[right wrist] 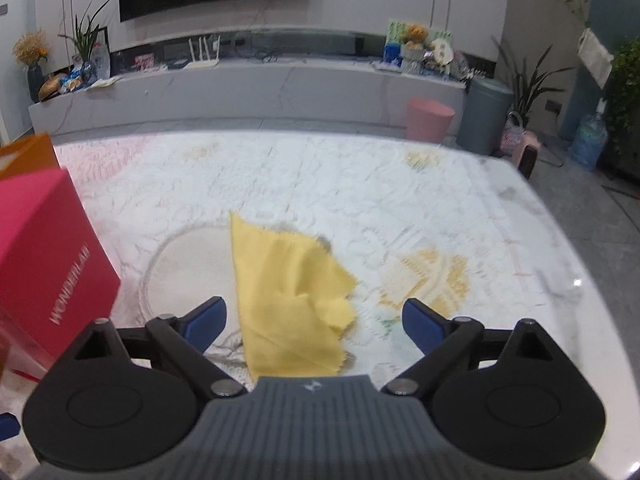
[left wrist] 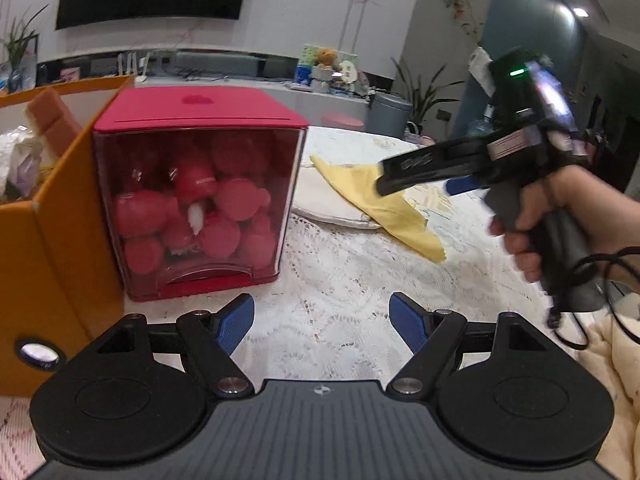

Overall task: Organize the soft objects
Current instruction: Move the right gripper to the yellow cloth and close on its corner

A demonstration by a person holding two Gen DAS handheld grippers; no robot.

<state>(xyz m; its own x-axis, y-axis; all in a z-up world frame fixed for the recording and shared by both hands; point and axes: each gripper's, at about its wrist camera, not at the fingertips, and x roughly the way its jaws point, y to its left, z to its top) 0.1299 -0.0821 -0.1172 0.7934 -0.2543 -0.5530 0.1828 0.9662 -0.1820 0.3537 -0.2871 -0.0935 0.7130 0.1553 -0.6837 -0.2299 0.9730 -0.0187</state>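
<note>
A yellow cloth (right wrist: 286, 300) lies crumpled on the white lace tablecloth, partly over a round white mat (right wrist: 188, 260). It also shows in the left wrist view (left wrist: 380, 204). My right gripper (right wrist: 314, 322) is open and hovers just above the cloth's near edge, empty. In the left wrist view the right gripper (left wrist: 424, 178) reaches over the cloth from the right. My left gripper (left wrist: 322, 322) is open and empty above bare tablecloth, near a red box (left wrist: 196, 196) with a clear front full of red soft shapes.
An orange box (left wrist: 48, 216) with mixed items stands left of the red box (right wrist: 48, 256). A cream quilted fabric (left wrist: 612, 364) lies at the right. The table's far edge (right wrist: 516, 168) drops to the floor with a pink bin (right wrist: 430, 118) and a grey bin (right wrist: 486, 116).
</note>
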